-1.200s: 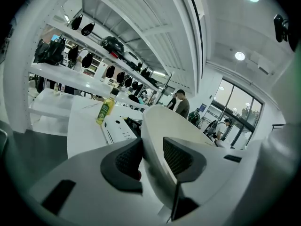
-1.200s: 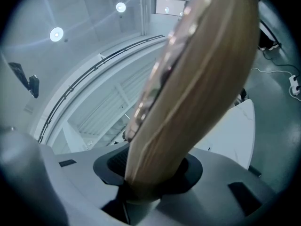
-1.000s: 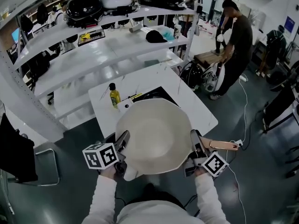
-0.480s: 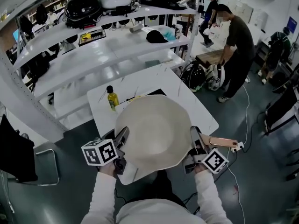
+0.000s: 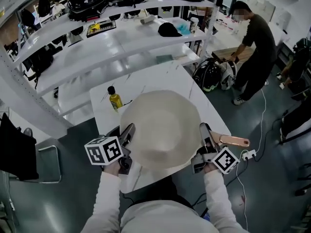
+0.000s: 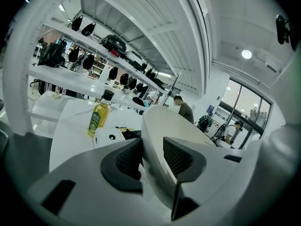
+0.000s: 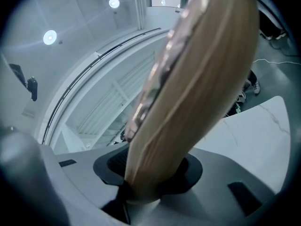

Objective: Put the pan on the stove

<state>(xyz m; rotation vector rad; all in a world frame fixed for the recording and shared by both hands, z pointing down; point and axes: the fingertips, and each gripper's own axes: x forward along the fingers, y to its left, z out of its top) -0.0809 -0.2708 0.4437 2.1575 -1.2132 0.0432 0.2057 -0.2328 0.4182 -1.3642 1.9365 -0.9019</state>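
I hold a wide cream pan (image 5: 160, 130) between both grippers, above the white table (image 5: 146, 81). My left gripper (image 5: 127, 137) is shut on the pan's left rim. In the left gripper view the rim (image 6: 164, 126) stands between the dark pads (image 6: 126, 160) of this left gripper (image 6: 153, 159). My right gripper (image 5: 204, 141) is shut on the pan's wooden handle (image 5: 234, 141), which fills the right gripper view (image 7: 202, 79) and runs out of that gripper (image 7: 150, 173). The pan hides the stove from the head view. A white and black corner of the stove (image 6: 115, 135) shows past the left jaw.
A yellow oil bottle (image 5: 115, 99) (image 6: 97, 117) stands on the table left of the pan. White shelves (image 5: 121, 38) with dark pots rise behind. A person (image 5: 255, 47) bends at the back right. A power strip (image 5: 248, 155) and cable lie on the floor.
The pan and both grippers have moved forward over the table. The black cooktop, seen beyond the pan's far edge before, is now covered by it.
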